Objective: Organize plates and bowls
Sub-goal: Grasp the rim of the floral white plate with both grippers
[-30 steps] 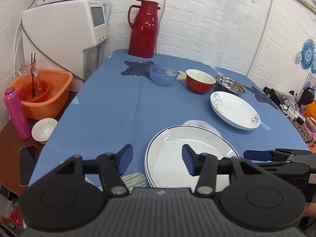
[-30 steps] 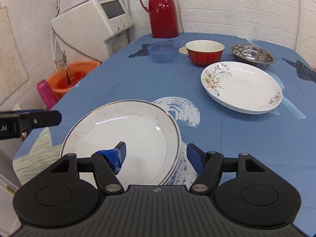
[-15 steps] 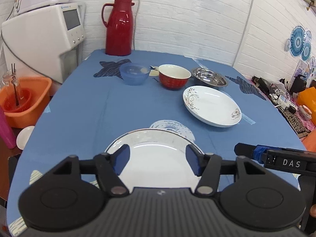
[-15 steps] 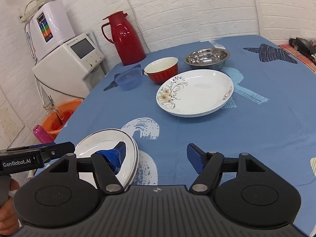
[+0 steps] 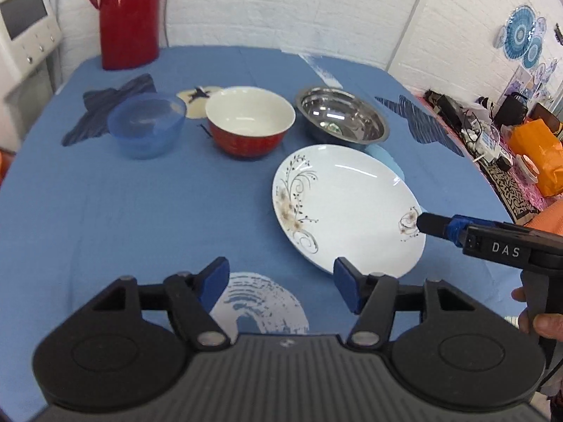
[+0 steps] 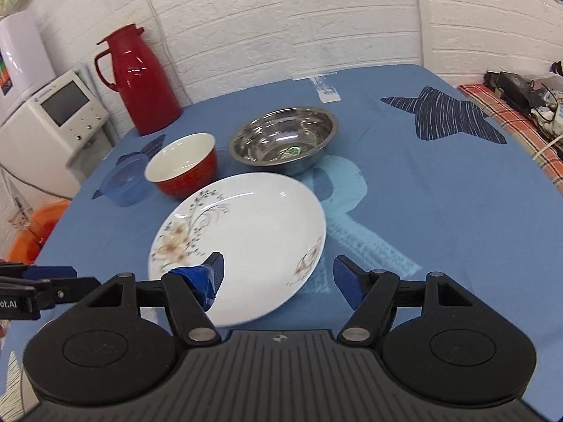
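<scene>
Glazed white ceramic, the flowered plate [image 6: 246, 242] is lying flat on the blue tabletop [image 6: 440, 211], toward the near edge, just in front of the steel bowl [image 6: 283, 144] and the red bowl [image 6: 183, 165]; a blue plastic bowl [image 6: 125, 183] is sitting beside the red one, toward the left edge. The right gripper [image 6: 278, 277] is hovering at the plate's near rim with its jaws standing wide and empty. The left gripper [image 5: 281, 281] is also hanging wide open with nothing between its jaws, just short of the plate's near-left rim [image 5: 346, 207].

Judging by the sheen, the plate is likely to be stiff, smooth and slippery, fairly heavy for its thinness, and liable to chip or break if dropped. Its raised rim is probably the only place to take hold, one jaw going under the lip and one over it. The bowls appear to be offering a similar hold at their upright walls.
</scene>
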Demonstrator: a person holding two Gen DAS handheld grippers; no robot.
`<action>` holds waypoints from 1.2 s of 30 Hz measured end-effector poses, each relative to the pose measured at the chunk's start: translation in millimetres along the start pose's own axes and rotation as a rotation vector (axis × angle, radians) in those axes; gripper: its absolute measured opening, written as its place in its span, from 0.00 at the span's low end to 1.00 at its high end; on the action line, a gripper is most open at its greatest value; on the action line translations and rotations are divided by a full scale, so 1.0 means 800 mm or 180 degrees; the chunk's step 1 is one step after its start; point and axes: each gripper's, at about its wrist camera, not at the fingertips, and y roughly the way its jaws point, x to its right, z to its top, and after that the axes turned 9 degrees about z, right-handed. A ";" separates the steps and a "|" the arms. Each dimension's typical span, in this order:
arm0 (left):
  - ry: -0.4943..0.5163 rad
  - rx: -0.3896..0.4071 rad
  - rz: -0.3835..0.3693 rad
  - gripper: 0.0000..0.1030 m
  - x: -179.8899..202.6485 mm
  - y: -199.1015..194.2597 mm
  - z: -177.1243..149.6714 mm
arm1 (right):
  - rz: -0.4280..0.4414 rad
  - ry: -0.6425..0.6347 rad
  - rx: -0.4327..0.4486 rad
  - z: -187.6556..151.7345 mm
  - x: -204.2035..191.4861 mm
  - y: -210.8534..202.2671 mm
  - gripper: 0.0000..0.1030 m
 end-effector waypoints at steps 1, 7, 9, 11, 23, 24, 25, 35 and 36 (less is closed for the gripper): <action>-0.0039 -0.0084 -0.0026 0.60 0.001 0.015 0.009 | -0.0043 0.0013 -0.0041 0.008 0.006 0.014 0.53; -0.0118 -0.0315 0.0002 0.60 0.015 0.080 0.039 | -0.0228 -0.0030 -0.0359 0.025 0.021 0.083 0.53; -0.0065 -0.0330 0.0012 0.60 0.020 0.091 0.043 | -0.0261 -0.0132 -0.0428 0.023 0.017 0.096 0.55; -0.0016 -0.0347 0.0053 0.60 0.024 0.100 0.044 | -0.0203 -0.0342 -0.0390 0.018 0.007 0.100 0.56; 0.0154 -0.0218 0.0184 0.37 0.038 0.104 0.035 | -0.0065 -0.0470 -0.0395 0.007 -0.006 0.098 0.61; 0.0166 -0.0213 0.0173 0.32 0.038 0.103 0.034 | -0.0064 -0.0507 -0.0368 0.004 -0.007 0.097 0.59; 0.0164 -0.0214 0.0153 0.28 0.037 0.102 0.034 | -0.0019 -0.0505 -0.0333 0.003 -0.004 0.094 0.57; 0.0096 -0.0190 0.0103 0.14 0.028 0.089 0.026 | 0.0008 -0.0434 -0.0182 -0.011 -0.001 0.074 0.39; 0.0100 -0.0190 0.0111 0.14 0.027 0.087 0.026 | 0.0024 -0.0406 -0.0179 -0.011 -0.001 0.073 0.39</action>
